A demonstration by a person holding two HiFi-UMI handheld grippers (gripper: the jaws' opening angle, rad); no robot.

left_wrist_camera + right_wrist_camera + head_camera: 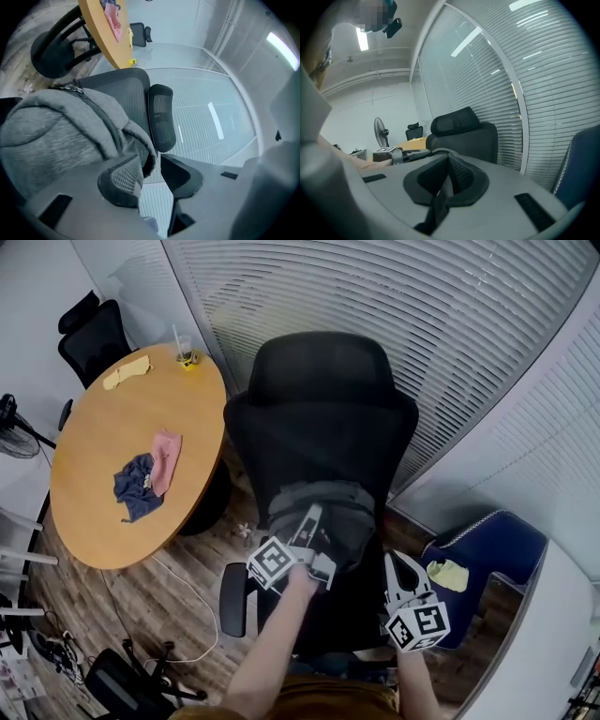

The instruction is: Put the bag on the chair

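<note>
Left tongs [151, 164] wide open beside the bag [56, 136], which sits on the chair [319, 418]

My left tongs grip nothing, and the grey fabric lies just beside one jaw. My right tongs [449, 171] are closed and empty, off to the side and apart from the bag. The bag rests on the seat against the backrest. I judge the clean finish is to draw the left tongs straight back, clear of the loose fold and strap, and to watch that the bag doesn't slump toward the seat's front edge.

Grey bag [330, 514] upright on black chair [319, 413]
</note>
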